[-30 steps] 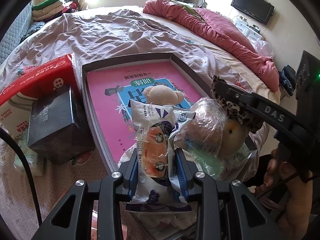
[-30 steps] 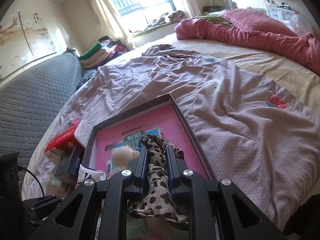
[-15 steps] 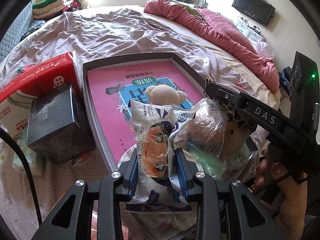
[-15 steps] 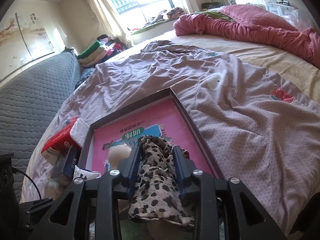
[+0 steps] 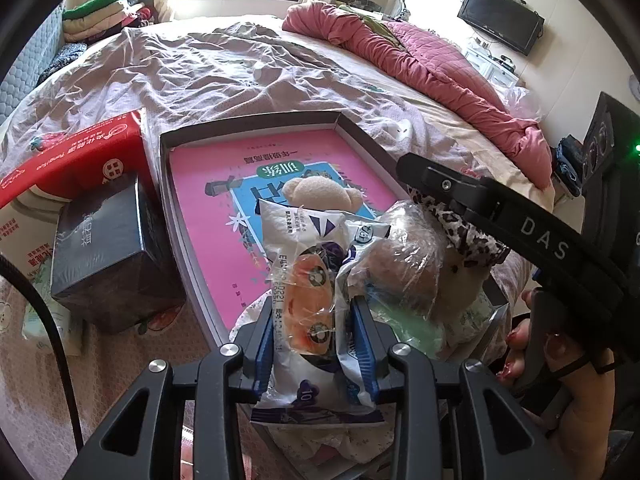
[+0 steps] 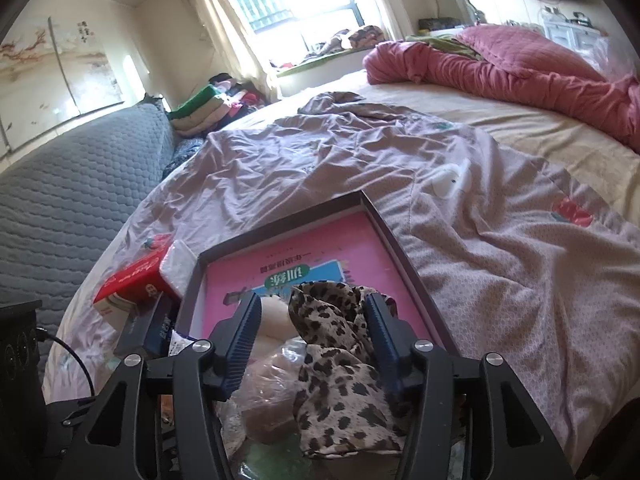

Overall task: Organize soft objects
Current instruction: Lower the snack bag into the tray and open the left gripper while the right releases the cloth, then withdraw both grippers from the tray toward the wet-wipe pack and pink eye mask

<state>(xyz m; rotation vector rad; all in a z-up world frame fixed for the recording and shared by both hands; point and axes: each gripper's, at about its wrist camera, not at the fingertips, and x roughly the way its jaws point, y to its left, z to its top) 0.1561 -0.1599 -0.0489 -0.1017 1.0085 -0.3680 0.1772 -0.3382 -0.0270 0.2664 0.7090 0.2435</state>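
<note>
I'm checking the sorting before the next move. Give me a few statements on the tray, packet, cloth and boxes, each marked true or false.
1. The left gripper grips a snack packet. True.
2. The leopard cloth is clamped tight by the right gripper. False: its jaws are opening, the cloth loose between them.
3. A pink book lies in the tray. True.
4. The dark box sits inside the tray. False: it sits beside it, by the red box.

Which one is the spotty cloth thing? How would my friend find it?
Look at the shallow tray with the pink book on the bed. At its near end, the leopard-print cloth lies on the toy pile, between the right gripper's opening jaws. Only it has brown and black spots.
</note>
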